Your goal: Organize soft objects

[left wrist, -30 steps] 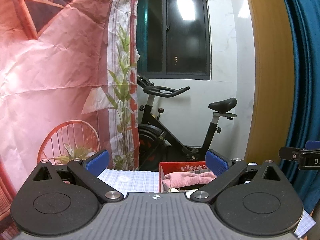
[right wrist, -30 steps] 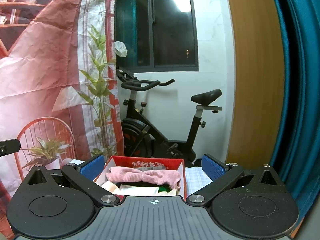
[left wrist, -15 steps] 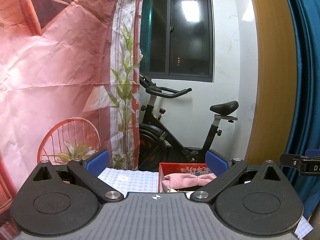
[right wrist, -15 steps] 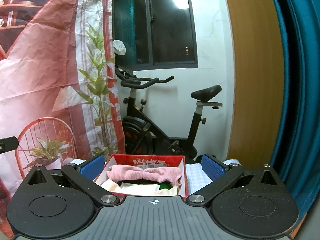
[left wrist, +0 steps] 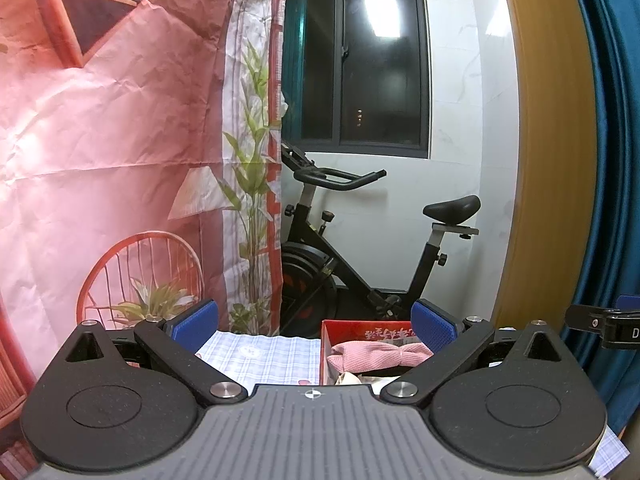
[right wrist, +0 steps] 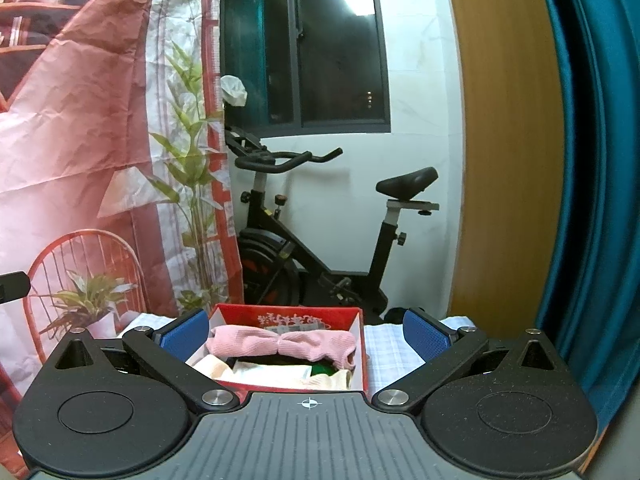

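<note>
**Box packed, both grippers hanging back**

The red box [right wrist: 288, 316] sits on the checked cloth [left wrist: 256, 356], with a pink rolled cloth [right wrist: 280, 346] laid across its top and cream and green pieces tucked underneath. The right gripper [right wrist: 306, 334] hovers above and short of it, blue pads spread wide, holding nothing. The left gripper [left wrist: 314, 324] hangs off to the side, also spread and empty. Over the last second both have lifted slightly and tilted up; the box contents look unchanged. I'd guess the sorting is nearly finished. An exercise bike [right wrist: 316, 248] stands behind.
</note>
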### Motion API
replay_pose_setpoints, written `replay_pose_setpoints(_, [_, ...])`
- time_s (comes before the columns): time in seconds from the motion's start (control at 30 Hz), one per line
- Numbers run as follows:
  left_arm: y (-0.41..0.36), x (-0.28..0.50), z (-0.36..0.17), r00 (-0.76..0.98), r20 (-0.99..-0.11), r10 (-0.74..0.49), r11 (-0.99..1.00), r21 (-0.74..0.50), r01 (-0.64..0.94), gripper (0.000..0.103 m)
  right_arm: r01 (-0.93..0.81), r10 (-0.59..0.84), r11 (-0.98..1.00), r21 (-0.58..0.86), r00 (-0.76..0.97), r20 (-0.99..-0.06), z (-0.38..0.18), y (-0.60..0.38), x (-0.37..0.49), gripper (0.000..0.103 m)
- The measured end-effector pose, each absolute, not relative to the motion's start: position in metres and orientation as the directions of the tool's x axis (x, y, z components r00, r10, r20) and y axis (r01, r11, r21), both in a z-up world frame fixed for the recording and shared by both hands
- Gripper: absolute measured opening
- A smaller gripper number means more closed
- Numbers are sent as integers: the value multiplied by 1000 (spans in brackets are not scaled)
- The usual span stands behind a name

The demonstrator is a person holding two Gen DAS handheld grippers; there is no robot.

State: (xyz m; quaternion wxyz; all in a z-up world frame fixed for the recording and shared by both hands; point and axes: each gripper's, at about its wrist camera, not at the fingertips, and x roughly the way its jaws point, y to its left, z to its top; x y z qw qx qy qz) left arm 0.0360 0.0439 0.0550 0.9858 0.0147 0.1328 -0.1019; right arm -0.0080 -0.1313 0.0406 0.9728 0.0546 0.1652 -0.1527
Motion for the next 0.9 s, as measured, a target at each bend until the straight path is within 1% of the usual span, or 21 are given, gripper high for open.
replay_pose_setpoints(0.33, [46,42,53,938,-279,-205,978,-18,208,103,322,-286,945,53,896,-340,40,-131,-7,103])
replay_pose_setpoints(0.9, [46,46,52,937,-281,-207,977,-11,212,103,329,-293,943,49,891,-347,35,-136,-6,103])
